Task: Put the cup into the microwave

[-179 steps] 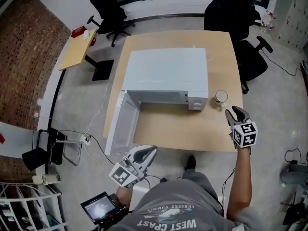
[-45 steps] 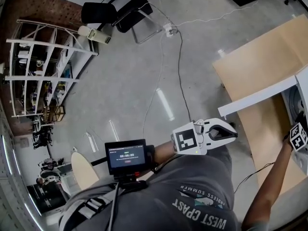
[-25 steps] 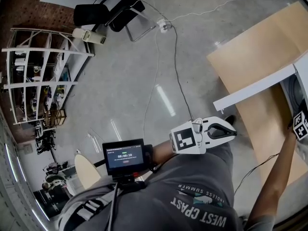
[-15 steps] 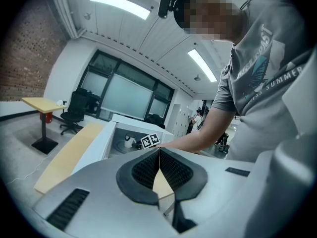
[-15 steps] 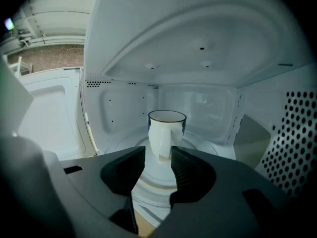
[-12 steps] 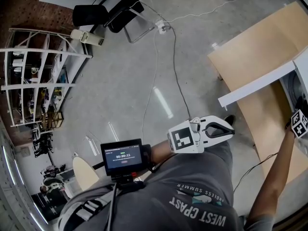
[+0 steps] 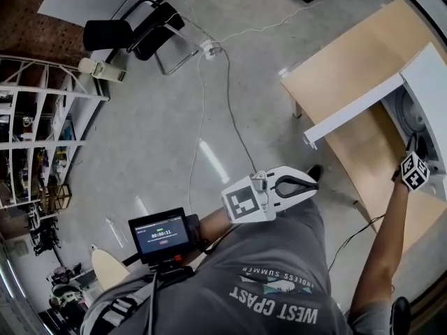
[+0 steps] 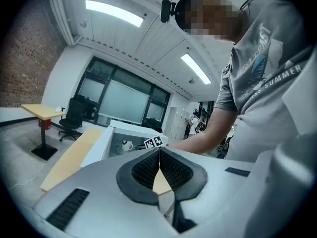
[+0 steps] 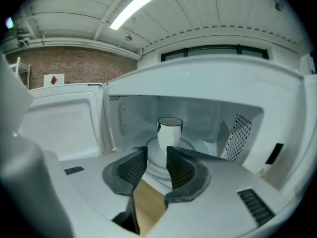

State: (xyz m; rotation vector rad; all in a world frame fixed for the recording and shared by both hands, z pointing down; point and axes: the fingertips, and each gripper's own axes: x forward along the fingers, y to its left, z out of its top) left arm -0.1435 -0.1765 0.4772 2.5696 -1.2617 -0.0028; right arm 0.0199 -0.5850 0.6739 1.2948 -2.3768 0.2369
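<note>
The white cup (image 9: 170,132) stands upright on the glass turntable (image 9: 148,163) inside the open white microwave (image 9: 208,83). My right gripper (image 9: 156,150) is just in front of the opening with its tips short of the cup. It is open; its jaws have just been opening wide, then closing slightly, and nothing is between them. In the head view only its marker cube (image 7: 414,171) shows, at the microwave (image 7: 427,75). My left gripper (image 7: 302,185) hangs shut and empty at the person's waist. In the left gripper view its pads (image 8: 159,152) meet, and the cup (image 8: 128,145) shows far off.
The microwave door (image 9: 64,128) is swung open to the left; it is the white bar (image 7: 353,110) over the wooden table (image 7: 342,68). A cable (image 7: 202,103), a folding chair (image 7: 133,30) and a shelf rack (image 7: 35,131) are on the floor to the left.
Seven seconds ago the cup stood on the table beside the microwave; now it is inside. Over the last second the head view swung, showing more table and microwave. The left gripper stayed put.
</note>
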